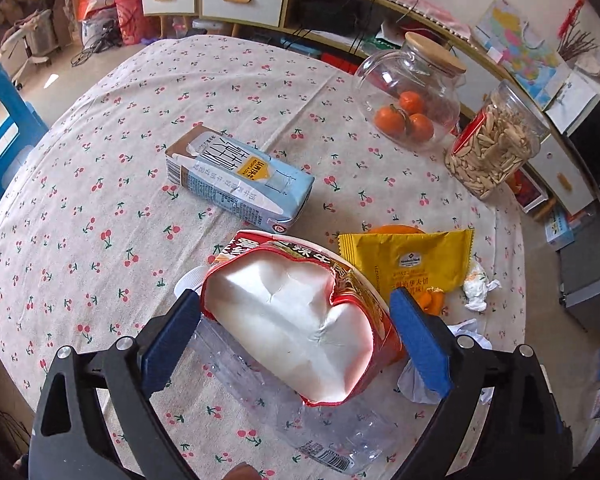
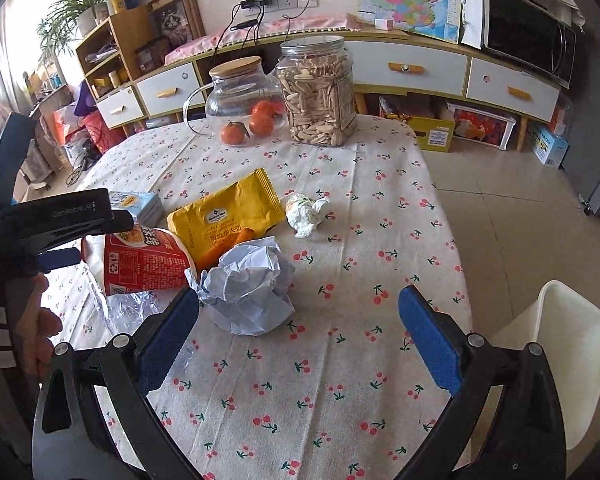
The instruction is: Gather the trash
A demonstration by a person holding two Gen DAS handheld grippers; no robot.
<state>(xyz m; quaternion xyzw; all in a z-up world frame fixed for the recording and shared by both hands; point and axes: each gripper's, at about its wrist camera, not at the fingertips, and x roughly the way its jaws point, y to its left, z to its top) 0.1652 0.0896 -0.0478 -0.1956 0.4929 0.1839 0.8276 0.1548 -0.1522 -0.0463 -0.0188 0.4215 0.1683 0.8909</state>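
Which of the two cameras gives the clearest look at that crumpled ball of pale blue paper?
The right wrist view: the crumpled ball of pale blue paper lies whole and unobstructed just ahead of the open right gripper. The left wrist view shows only a pale scrap, mostly hidden behind one blue pad of the left gripper.

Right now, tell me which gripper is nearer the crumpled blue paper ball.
Right. The right gripper has the crumpled blue paper ball just inside its open jaws; the left gripper straddles the red noodle cup beside it.

Cherry-print tablecloth (image 2: 340, 288), yellow wrapper (image 2: 224, 216)
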